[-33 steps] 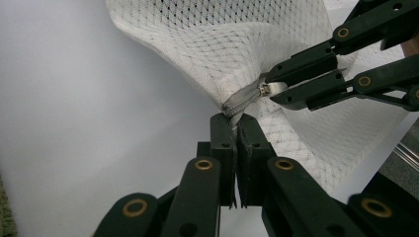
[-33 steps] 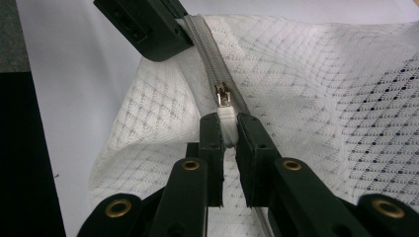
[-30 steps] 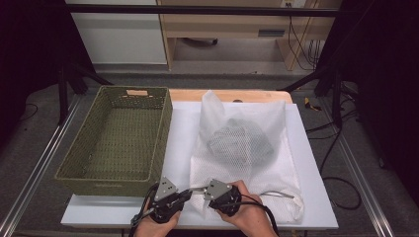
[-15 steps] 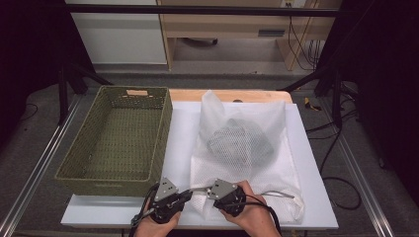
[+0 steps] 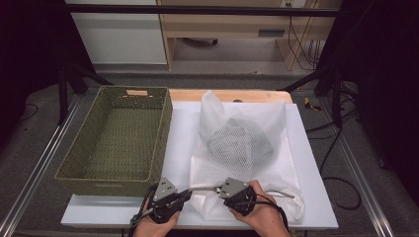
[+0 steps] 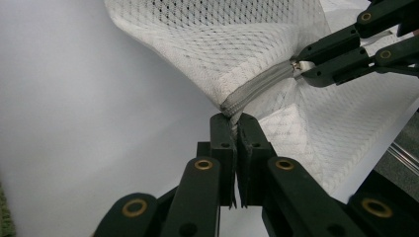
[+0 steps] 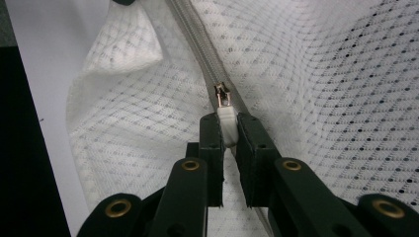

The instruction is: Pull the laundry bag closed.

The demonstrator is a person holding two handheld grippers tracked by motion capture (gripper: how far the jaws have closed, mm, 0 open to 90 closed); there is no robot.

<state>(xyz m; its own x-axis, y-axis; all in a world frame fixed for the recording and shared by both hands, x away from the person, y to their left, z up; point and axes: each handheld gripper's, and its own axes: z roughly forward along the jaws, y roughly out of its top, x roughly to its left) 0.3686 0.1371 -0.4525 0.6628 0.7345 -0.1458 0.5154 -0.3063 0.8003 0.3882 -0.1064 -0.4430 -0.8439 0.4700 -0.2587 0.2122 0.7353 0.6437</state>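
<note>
A white mesh bag (image 5: 247,168) with a grey bundle (image 5: 240,143) inside lies on the white table top. My left gripper (image 5: 188,193) is shut on the bag's near left corner, at the end of the grey zipper (image 6: 262,84); its jaws (image 6: 232,121) pinch the fabric there. Just to its right, my right gripper (image 5: 217,188) is shut on the white zipper pull tab (image 7: 227,123), with the metal slider (image 7: 221,95) just past its tips. The left gripper view also catches the right gripper (image 6: 299,66) on the zipper line.
An empty green woven basket (image 5: 118,138) stands at the left, close to the left hand. The white board (image 5: 306,148) ends a little in front of both hands. Cables hang off the right side (image 5: 341,187).
My right gripper has slid a little to the right along the zipper with the pull tab in it. The left gripper has kept still on the bag's corner.
</note>
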